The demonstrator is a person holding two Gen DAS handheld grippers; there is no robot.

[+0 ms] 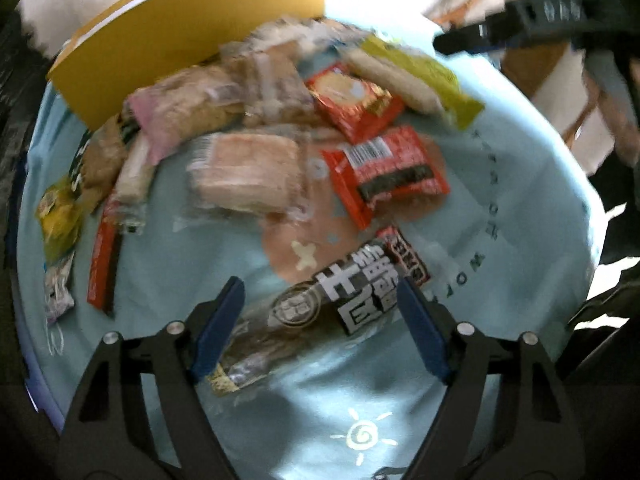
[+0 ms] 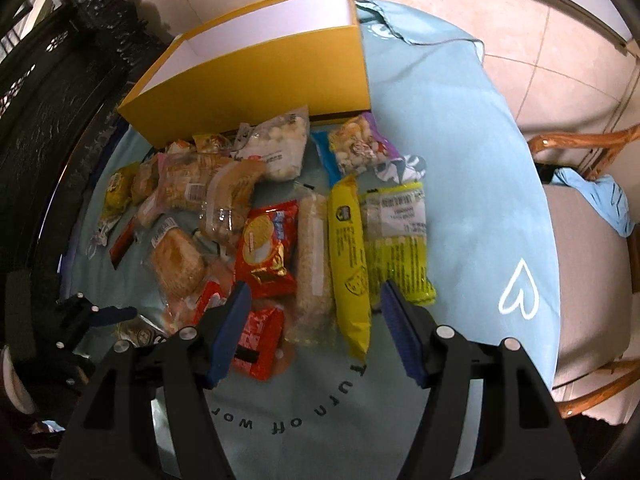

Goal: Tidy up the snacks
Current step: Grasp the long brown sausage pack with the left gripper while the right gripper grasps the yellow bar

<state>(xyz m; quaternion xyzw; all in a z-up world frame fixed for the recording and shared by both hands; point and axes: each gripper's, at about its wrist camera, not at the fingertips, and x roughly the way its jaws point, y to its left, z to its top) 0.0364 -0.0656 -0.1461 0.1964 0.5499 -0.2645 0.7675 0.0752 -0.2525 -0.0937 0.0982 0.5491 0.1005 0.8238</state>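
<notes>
Many snack packets lie on a light blue tablecloth (image 1: 160,264) in front of a yellow open box (image 1: 160,48). My left gripper (image 1: 318,296) is open, its jaws on either side of a long dark packet with white characters (image 1: 320,308) that lies on the cloth. My right gripper (image 2: 314,300) is open and empty above a pale rice-cracker packet (image 2: 314,256) and a yellow packet (image 2: 348,256). Red packets (image 2: 266,252) lie left of these. The yellow box (image 2: 256,84) stands behind the pile. The left gripper (image 2: 100,316) shows at the left edge.
The round table's edge (image 2: 552,280) curves at the right, with a wooden chair (image 2: 580,208) beyond it. Dark carved furniture (image 2: 48,100) stands at the left. Tiled floor (image 2: 520,20) lies behind. Bare cloth (image 2: 460,140) lies right of the snacks.
</notes>
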